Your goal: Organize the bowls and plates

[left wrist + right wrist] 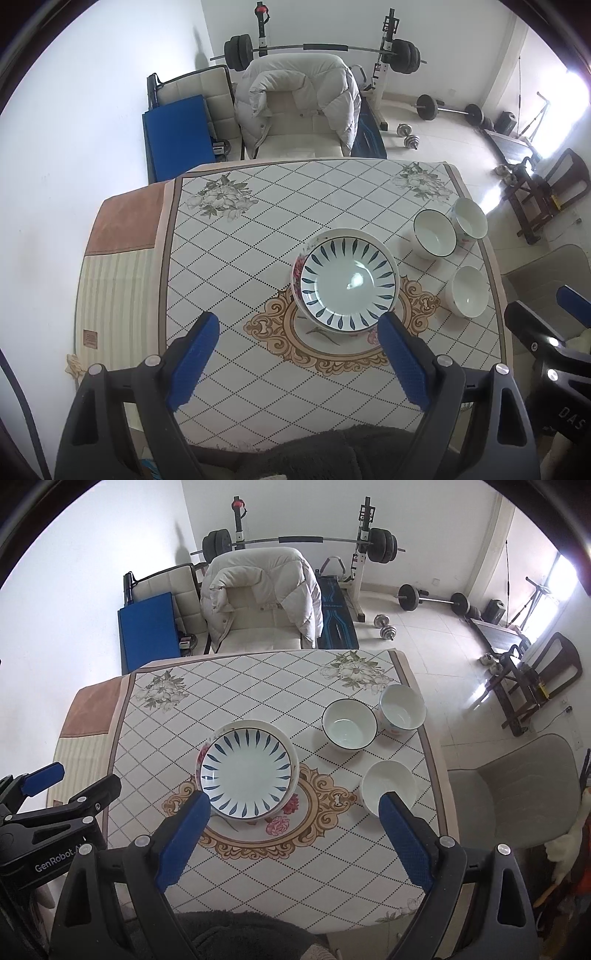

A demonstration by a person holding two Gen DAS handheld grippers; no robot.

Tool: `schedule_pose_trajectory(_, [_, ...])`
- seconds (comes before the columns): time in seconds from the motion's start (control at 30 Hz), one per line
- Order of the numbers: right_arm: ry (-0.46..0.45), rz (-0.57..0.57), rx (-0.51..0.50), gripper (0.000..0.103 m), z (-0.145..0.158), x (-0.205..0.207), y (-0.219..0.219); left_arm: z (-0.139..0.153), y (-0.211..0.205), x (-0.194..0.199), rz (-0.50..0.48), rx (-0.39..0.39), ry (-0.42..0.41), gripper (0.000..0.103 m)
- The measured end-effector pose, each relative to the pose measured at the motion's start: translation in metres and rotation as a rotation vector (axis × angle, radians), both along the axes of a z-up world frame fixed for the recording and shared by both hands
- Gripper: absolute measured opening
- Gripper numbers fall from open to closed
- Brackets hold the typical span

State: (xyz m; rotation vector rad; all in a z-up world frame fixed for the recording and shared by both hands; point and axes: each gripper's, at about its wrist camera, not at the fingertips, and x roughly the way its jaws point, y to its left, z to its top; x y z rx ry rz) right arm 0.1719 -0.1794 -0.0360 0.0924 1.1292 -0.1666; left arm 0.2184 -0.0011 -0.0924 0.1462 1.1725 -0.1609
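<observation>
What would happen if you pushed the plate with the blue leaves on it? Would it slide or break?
The blue-leaf plate looks glazed and shiny, so it is probably hard, slippery and breakable. It sits on top of a flowered plate, a bit off-centre, so a push would likely make it slide across that one, perhaps tilting. Lifted, it should stay stiff.

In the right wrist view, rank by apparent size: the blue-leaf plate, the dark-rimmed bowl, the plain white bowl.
1. blue-leaf plate, clearly largest.
2. dark-rimmed bowl and plain white bowl: look alike; the white one sits nearer, so unranked.

Desk (pixel 258 686) under a diamond-patterned cloth carries stacked plates (pixel 247 771) in the middle, three bowls (pixel 349 723) to their right
</observation>
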Motion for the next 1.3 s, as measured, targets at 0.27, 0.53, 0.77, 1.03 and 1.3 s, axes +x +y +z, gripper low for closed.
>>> schedule_pose_trajectory(0.27, [0.017,-0.025,-0.020,0.094,-0.001,-0.002,0.010,-0.003,0.007,0.002,-0.017,-0.013,0.016,0.088])
schedule_pose_trajectory(0.53, [0.058,-0.051,-0.023,0.094,-0.012,0.003,0.016,-0.007,0.013,0.002,-0.037,-0.034,0.040,0.088])
schedule_pose_trajectory(0.77, [0.005,-0.088,0.107,0.095,-0.019,0.002,-0.003,-0.004,-0.001,0.011,-0.040,-0.041,-0.095,0.088])
schedule_pose_trajectory(1.03, [-0.051,-0.142,0.119,0.095,-0.050,0.006,-0.087,-0.017,-0.077,0.038,-0.111,0.023,-0.224,0.088])
schedule_pose_trajectory(1.3, [0.103,-0.258,0.175,0.095,-0.122,0.015,-0.221,-0.106,-0.178,0.076,-0.142,-0.043,0.062,0.087])
